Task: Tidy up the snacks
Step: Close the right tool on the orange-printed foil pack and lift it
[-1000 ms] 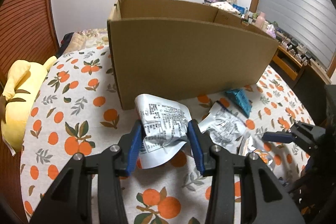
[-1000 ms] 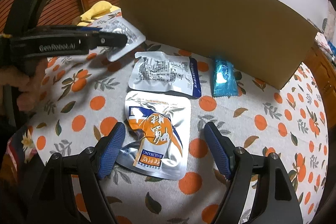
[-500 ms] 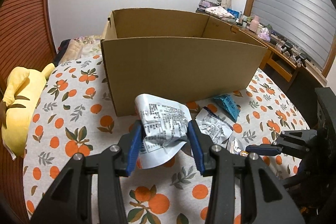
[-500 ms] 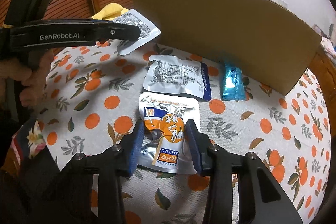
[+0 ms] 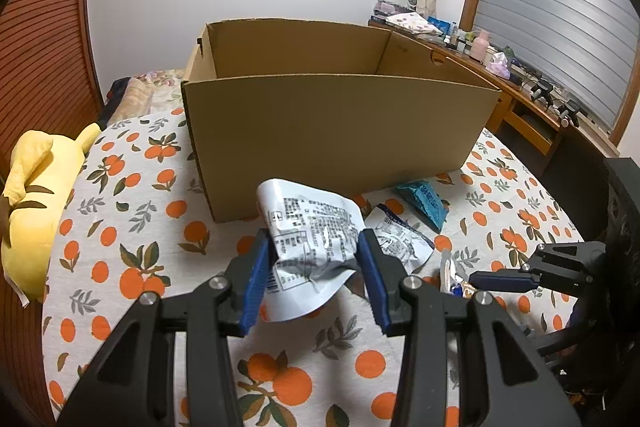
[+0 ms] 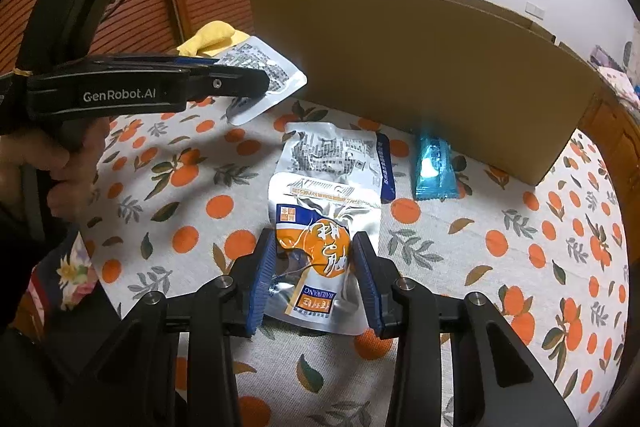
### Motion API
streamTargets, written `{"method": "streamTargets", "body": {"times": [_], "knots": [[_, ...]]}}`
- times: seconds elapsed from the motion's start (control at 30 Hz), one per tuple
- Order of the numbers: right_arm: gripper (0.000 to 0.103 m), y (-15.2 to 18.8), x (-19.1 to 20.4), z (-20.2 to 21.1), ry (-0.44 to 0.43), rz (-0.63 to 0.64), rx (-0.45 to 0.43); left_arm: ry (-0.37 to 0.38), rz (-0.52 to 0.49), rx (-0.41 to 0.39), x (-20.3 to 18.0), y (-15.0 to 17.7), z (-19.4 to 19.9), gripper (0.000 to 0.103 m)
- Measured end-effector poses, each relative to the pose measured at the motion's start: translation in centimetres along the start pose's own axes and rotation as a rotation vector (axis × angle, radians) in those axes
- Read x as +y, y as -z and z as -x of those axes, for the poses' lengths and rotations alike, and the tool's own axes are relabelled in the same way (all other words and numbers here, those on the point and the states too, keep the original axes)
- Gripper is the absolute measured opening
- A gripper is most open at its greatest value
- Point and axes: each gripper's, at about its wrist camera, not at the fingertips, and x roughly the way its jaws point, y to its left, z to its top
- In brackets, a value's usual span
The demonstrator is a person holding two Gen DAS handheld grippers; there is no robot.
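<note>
My left gripper [image 5: 315,255] is shut on a crumpled silver pouch [image 5: 308,227] printed with black text and holds it above the tablecloth, in front of the open cardboard box [image 5: 340,131]. From the right wrist view, that left gripper [image 6: 240,83] and its silver pouch [image 6: 276,79] hang at the upper left. My right gripper [image 6: 315,247] is shut on an orange and silver pouch [image 6: 320,211], its pads pressing both sides. A second silver pouch with a blue edge [image 6: 332,155] and a blue packet [image 6: 434,163] lie by the box wall [image 6: 420,67].
The round table wears a cloth with an orange-fruit print [image 5: 120,227]. A yellow plush toy [image 5: 32,195] lies off its left edge. A cluttered wooden desk [image 5: 520,79] runs along the right. A person's hand [image 6: 68,155] holds the left gripper's handle.
The right gripper's jaws went from wide apart around the orange pouch to pressed on its sides. The left wrist view now shows more of the box's inside; its grip is unchanged.
</note>
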Motion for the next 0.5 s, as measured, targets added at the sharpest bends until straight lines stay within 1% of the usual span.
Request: {"method": "streamTargets", "body": {"times": [0.07, 0.1, 0.17, 0.2, 0.3, 0.5], "knots": [[0.039, -0.08, -0.04, 0.3, 0.001, 0.0, -0.01, 0.002, -0.001, -0.003, -0.08, -0.06, 0.12, 0.042], [0.031, -0.12, -0.07, 0.46, 0.001, 0.001, -0.016, 0.002, -0.002, -0.005, -0.21, -0.11, 0.21, 0.042], [0.032, -0.33, -0.16, 0.83, 0.013, 0.002, -0.028, 0.004, -0.004, -0.009, -0.26, -0.3, 0.42, 0.042], [0.03, -0.38, -0.18, 0.96, 0.013, 0.003, -0.03, 0.005, -0.007, -0.012, -0.42, -0.39, 0.52, 0.042], [0.029, -0.48, -0.23, 0.69, 0.006, 0.01, -0.023, 0.006, -0.011, -0.013, -0.4, -0.6, 0.59, 0.042], [0.028, -0.51, -0.19, 0.98, 0.008, 0.016, -0.044, 0.006, -0.013, -0.012, -0.54, -0.67, 0.56, 0.042]]}}
